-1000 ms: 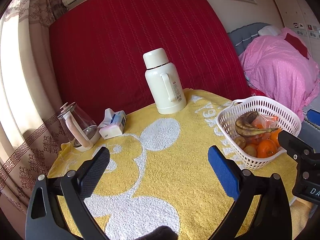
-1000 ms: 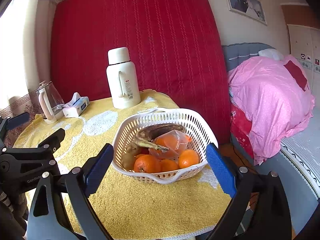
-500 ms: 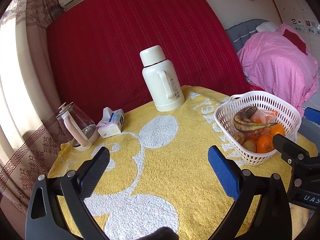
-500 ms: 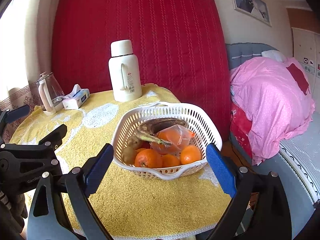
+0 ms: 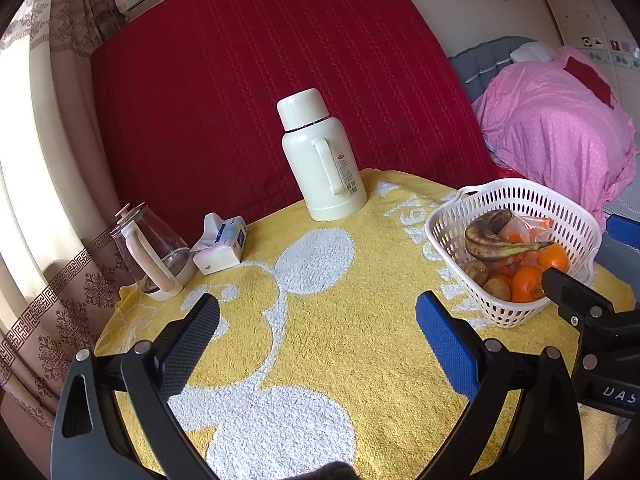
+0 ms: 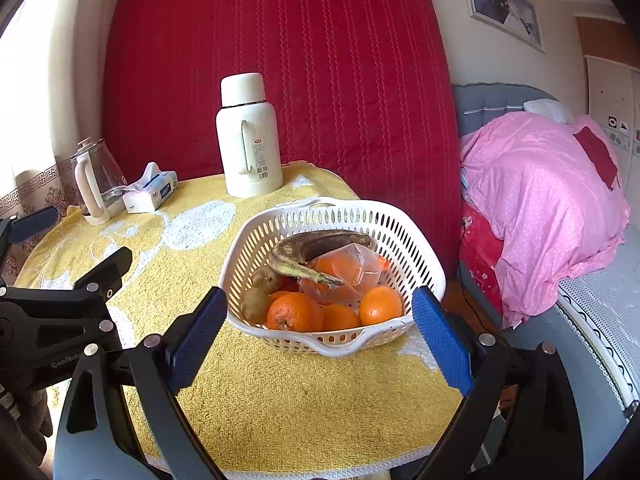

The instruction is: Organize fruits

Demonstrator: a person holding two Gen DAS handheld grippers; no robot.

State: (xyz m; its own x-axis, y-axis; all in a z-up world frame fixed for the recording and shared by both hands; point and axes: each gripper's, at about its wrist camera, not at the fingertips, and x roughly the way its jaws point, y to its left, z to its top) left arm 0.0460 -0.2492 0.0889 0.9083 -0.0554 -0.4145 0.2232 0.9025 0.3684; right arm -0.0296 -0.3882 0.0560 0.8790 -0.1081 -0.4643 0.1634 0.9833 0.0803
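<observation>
Right tool [image 6: 316, 336] gaped empty before basket [image 6: 424, 256]; left tool [image 5: 318, 334] gaped over worktop [image 5: 360, 344]. Banana [image 6: 320, 246], bag [image 6: 352, 268], oranges [image 6: 296, 312], kiwis [image 6: 256, 304] lay inside. Any lift: grip rim squarely.

place: home bedroom | signs: bed with pink duvet [image 6: 536, 200], framed photo [image 6: 504, 6], thermos [image 6: 248, 136] on towel-covered table [image 5: 360, 340]
</observation>
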